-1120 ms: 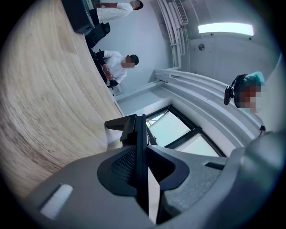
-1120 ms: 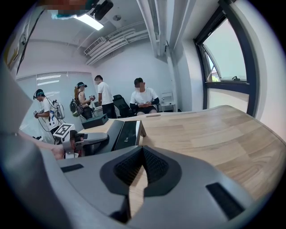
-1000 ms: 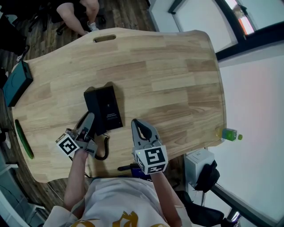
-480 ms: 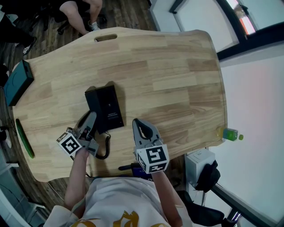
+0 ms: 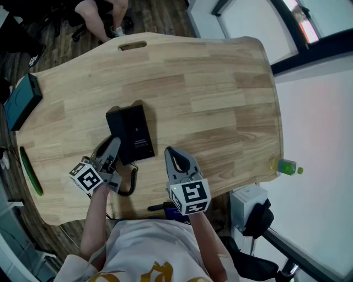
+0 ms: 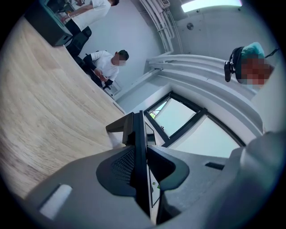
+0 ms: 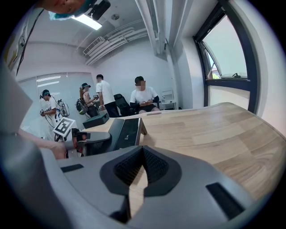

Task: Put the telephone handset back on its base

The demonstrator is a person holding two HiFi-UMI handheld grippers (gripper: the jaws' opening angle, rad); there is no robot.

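Black slim handset (image 6: 139, 134) with coiled cord (image 5: 132, 179)

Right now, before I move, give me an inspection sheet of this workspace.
Surface: wooden table, with a slot cut near its far edge.
Job's things: black phone base lies flat; handset at its left side, cannot tell whether it is seated.
Clutter: dark teal box at the left edge; green bottle just past the right edge.
Grippers: left gripper clamped on the handset; right gripper shut, empty, beside the base.
Cables: coiled cord loops toward the near edge.
Surroundings: seated person beyond the table; white box and black bag lower right.
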